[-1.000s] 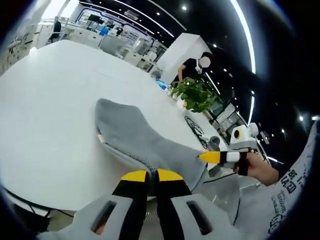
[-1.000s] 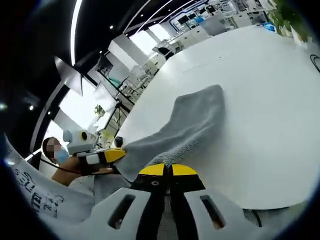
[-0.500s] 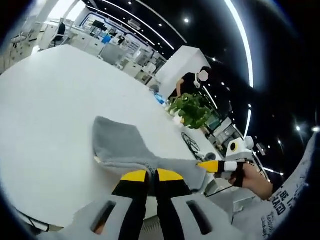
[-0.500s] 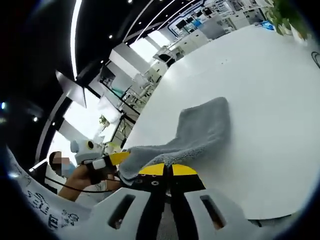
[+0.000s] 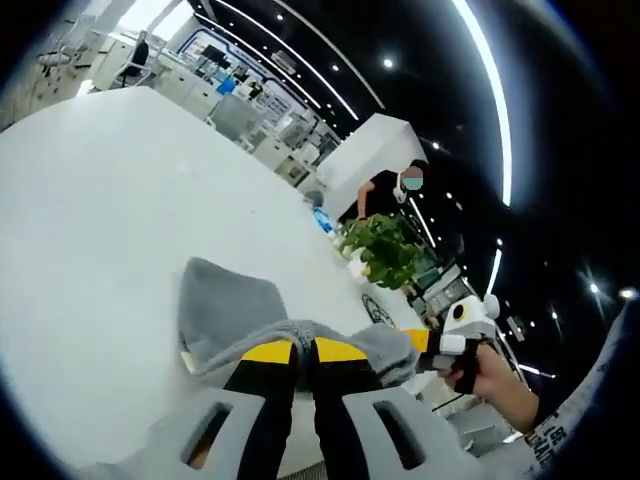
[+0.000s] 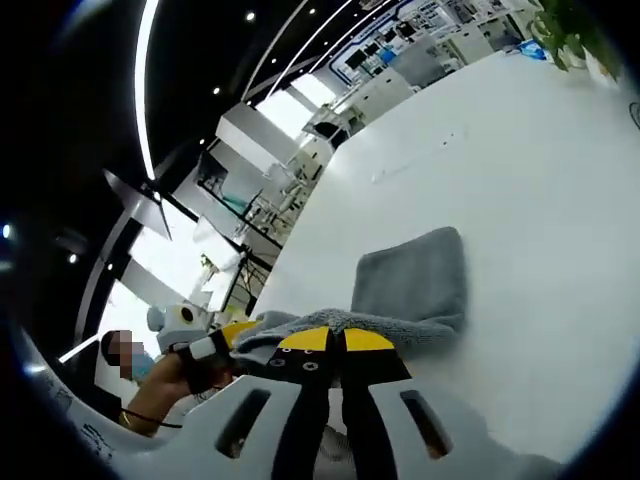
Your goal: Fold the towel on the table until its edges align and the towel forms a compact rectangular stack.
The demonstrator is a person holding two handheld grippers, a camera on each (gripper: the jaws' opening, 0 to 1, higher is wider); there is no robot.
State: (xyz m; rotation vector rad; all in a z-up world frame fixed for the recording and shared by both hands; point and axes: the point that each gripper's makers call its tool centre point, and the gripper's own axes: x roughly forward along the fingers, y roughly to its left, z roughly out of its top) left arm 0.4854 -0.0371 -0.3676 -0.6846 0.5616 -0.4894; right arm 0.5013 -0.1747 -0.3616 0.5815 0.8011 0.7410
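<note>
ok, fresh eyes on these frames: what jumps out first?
The grey towel, lifted off the white table with its near edge pinched in both grippers: the left gripper shut on it at the bottom of the left gripper view, the right gripper likewise in its own view. Behind the table stands a leafy green plant.

The towel [image 5: 225,305] is plain grey and the worktop [image 5: 90,190] white. Each hand-held gripper [image 5: 303,352] has yellow-tipped black jaws on a grey body.

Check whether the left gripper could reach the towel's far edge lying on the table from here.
Probably yes: the left gripper is shut on the towel, and only bare table lies beyond that edge.
</note>
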